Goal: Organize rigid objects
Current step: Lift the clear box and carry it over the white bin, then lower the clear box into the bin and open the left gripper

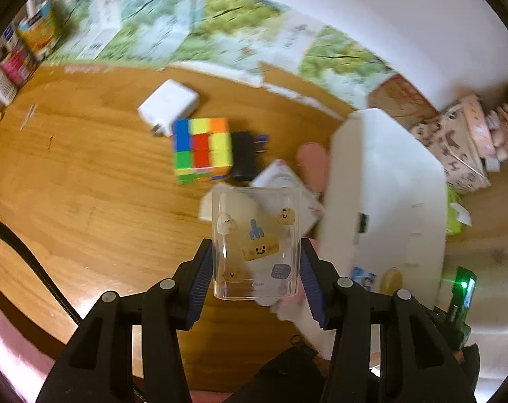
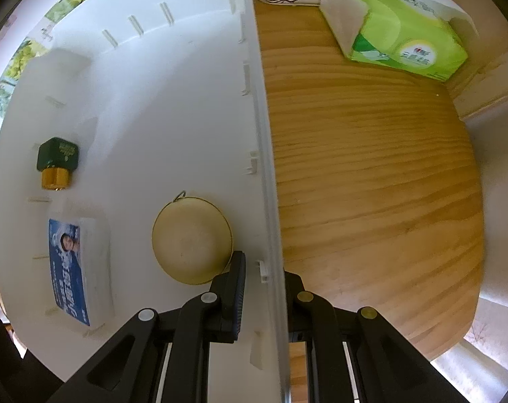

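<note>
My left gripper (image 1: 256, 268) is shut on a clear plastic box (image 1: 257, 245) with cartoon stickers, held above the wooden table. Beyond it on the table lie a colourful puzzle cube (image 1: 201, 149), a white charger (image 1: 169, 105), a black plug adapter (image 1: 243, 159) and a white packet (image 1: 280, 181). The white storage bin (image 1: 384, 194) stands to the right. My right gripper (image 2: 265, 288) is shut on the bin's wall (image 2: 265, 154), one finger inside and one outside. Inside the bin lie a round beige tape measure (image 2: 191, 240), a blue card pack (image 2: 74, 267) and a dark green bottle with a gold cap (image 2: 56, 161).
A green tissue box (image 2: 395, 23) sits at the far side of the table, right of the bin. Printed boxes (image 1: 455, 144) stand behind the bin, and small cartons (image 1: 25, 50) at the far left. A black cable (image 1: 25, 255) crosses the near left.
</note>
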